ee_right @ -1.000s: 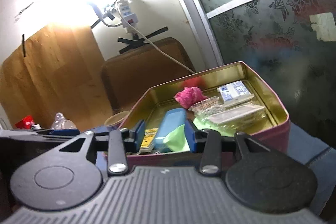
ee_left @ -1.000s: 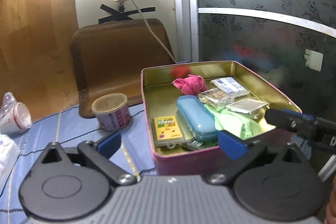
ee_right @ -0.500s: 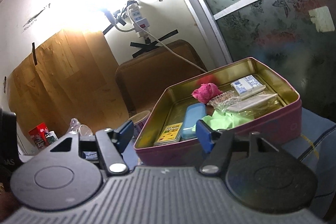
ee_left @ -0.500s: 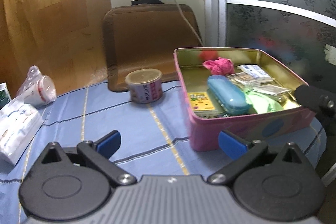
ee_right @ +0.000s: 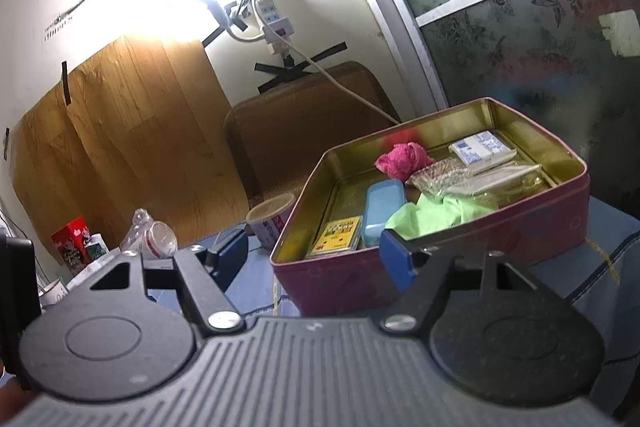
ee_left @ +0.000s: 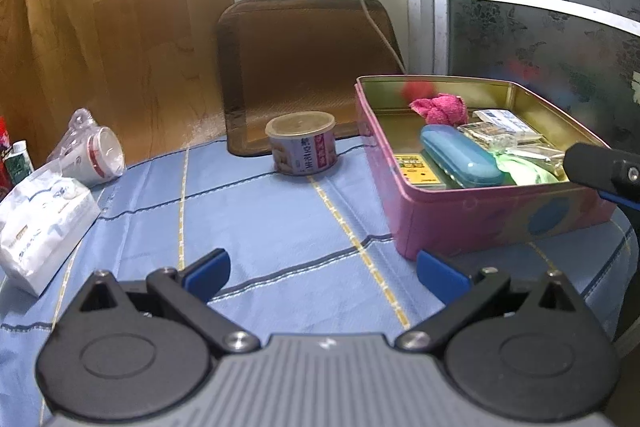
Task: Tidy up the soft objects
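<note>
Your left gripper [ee_left: 322, 271] and right gripper [ee_right: 314, 257] are both released, holding nothing, above the bench [ee_left: 280, 227]. In the pink tin [ee_left: 480, 211] lie a crumpled green cloth [ee_right: 432, 213], a blue case [ee_left: 460, 155], a yellow card [ee_right: 338, 233] and, farther, a bunched pink towel [ee_left: 440, 107].

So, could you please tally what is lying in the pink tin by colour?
Pink: 1, the pink cloth
Blue: 1, the blue case
Green: 1, the green cloth
Yellow: 1, the yellow card pack
White and blue: 1, the small box
Clear: 2, the plastic packets
Total: 7
</note>
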Available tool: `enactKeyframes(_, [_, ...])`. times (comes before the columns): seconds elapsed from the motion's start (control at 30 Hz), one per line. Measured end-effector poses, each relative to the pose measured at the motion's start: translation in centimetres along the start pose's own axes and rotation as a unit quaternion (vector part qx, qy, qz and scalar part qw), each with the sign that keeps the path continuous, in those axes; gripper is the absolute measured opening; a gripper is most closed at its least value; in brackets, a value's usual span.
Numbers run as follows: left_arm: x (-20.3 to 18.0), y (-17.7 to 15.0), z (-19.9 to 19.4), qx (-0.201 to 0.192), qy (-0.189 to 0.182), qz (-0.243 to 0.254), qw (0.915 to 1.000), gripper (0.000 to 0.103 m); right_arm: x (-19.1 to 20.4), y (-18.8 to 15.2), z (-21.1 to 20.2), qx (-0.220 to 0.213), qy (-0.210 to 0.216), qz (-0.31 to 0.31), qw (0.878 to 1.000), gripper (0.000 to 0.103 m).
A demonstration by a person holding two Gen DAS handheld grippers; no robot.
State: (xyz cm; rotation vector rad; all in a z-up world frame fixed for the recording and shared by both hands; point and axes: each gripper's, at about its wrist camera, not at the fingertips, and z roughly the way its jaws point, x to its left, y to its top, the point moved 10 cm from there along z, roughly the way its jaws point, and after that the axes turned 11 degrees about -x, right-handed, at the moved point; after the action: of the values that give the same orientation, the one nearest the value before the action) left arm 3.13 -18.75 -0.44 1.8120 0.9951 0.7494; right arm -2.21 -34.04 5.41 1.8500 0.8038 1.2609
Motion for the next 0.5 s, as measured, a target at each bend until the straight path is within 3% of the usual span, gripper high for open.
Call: enactKeyframes(0.5, [-0.4,-2.2,0.3,0.034,-0.013,0.009,0.9993,0.103,-0.1,-1.1,0.3,0.019,0.000,0.015,1.000,0.075])
